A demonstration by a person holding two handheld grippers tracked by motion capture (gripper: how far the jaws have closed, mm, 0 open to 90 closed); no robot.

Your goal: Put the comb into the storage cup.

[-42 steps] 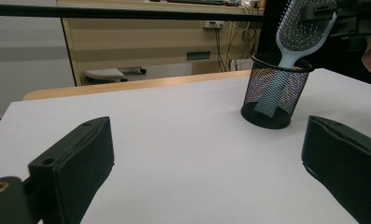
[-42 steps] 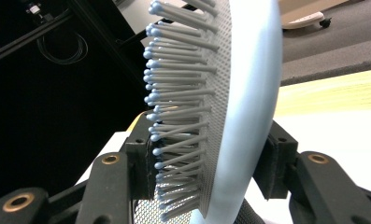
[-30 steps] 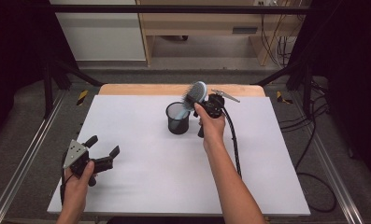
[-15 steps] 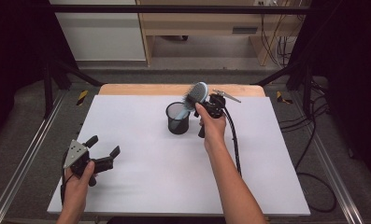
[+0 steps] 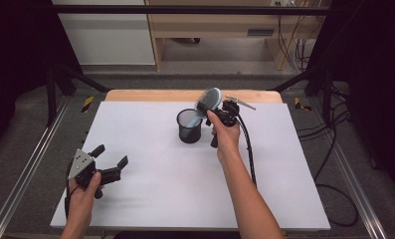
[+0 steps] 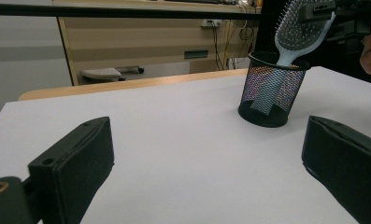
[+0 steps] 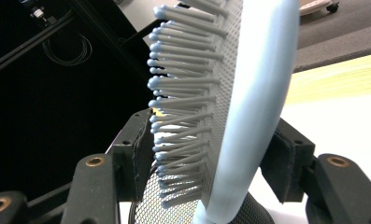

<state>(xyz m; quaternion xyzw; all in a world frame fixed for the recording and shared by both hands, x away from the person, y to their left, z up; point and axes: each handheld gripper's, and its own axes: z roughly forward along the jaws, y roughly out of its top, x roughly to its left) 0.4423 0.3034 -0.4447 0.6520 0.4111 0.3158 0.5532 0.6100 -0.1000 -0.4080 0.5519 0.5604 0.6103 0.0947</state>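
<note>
Hairbrush [image 7: 248, 93], one, pale blue plastic with an oval head and rows of grey ball-tipped bristles, stands between the jaws of the right gripper [image 5: 221, 110]. Those jaws have just been opening: one pad sits by the bristle tips, the other just off the smooth back, neither plainly pressing. Its handle drops into one round black wire-mesh cup [image 5: 189, 126], upright on the white table [image 5: 150, 194] near the far edge. Well apart, at the near left corner, the left gripper [image 5: 109, 156] rests low, its two blocky black jaws spread wide around nothing.
</note>
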